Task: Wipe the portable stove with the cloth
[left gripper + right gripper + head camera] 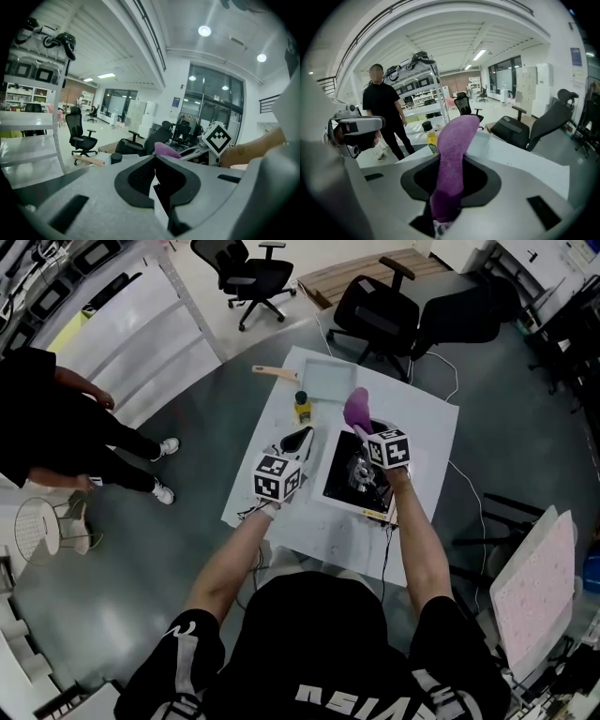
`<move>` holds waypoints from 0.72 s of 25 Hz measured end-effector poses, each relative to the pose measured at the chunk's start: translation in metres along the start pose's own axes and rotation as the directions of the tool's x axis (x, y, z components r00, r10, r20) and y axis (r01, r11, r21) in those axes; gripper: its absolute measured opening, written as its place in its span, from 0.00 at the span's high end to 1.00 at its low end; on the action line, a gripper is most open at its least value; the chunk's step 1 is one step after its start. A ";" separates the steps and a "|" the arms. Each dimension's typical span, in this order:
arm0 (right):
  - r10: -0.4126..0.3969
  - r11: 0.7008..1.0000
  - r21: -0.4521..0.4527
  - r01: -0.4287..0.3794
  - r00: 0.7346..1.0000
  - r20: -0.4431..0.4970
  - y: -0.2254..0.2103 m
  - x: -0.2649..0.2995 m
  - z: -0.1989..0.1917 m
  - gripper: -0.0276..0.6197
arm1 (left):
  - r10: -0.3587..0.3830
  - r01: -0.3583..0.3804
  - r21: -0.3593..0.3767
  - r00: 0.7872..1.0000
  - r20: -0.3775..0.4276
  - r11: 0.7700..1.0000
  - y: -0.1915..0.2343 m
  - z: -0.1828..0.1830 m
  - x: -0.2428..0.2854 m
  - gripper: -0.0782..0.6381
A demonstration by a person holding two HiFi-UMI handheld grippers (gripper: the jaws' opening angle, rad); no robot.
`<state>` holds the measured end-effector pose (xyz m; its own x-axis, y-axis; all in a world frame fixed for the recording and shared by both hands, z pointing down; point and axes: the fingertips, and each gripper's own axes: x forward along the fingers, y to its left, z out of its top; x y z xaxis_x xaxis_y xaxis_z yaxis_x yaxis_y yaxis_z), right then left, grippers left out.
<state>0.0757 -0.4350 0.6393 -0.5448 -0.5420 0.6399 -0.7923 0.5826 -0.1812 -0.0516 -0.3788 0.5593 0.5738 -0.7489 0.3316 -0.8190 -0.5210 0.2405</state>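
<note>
The portable stove (pixel 339 476), black-topped with a round burner, lies on the white table (pixel 427 442) in the head view. My right gripper (pixel 362 433) hovers over the stove's far end and is shut on a purple cloth (pixel 356 409), which stands up beyond the jaws (pixel 452 145). To the left of the stove my left gripper (pixel 298 440) points across the table, its jaws together with nothing between them (pixel 154 161). From the left gripper view the cloth (pixel 165 150) and the right gripper's marker cube (pixel 216 137) show to the right.
A yellow bottle with a black cap (pixel 302 406) stands behind the left gripper, with a white tray (pixel 330 381) and a wooden-handled tool (pixel 274 372) beyond. Office chairs (pixel 384 315) stand past the table's far edge. A person in black (pixel 56 427) stands at the left.
</note>
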 end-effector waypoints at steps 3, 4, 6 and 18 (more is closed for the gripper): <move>0.057 0.998 -0.026 -0.058 0.997 -0.056 -0.005 0.026 -0.006 0.79 | 0.012 -0.012 -0.021 1.000 -0.021 1.000 0.009 -0.005 0.017 0.88; 0.070 0.997 -0.033 -0.072 0.995 -0.075 -0.007 0.034 -0.008 0.79 | 0.014 -0.015 -0.025 1.000 -0.027 1.000 0.013 -0.006 0.022 0.88; 0.090 0.994 -0.044 -0.095 0.990 -0.108 -0.009 0.048 -0.014 0.79 | 0.019 -0.020 -0.036 0.999 -0.042 0.999 0.018 -0.012 0.030 0.88; 0.145 0.985 -0.058 -0.163 0.959 -0.242 -0.016 0.085 -0.046 0.79 | 0.045 -0.054 -0.089 0.994 -0.104 0.995 0.036 -0.043 0.054 0.88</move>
<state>0.0544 -0.4622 0.7313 -0.5710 -0.2887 0.7685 -0.6754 0.6974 -0.2399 -0.0502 -0.4203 0.6250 0.5344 -0.7248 0.4348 -0.8448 -0.4412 0.3028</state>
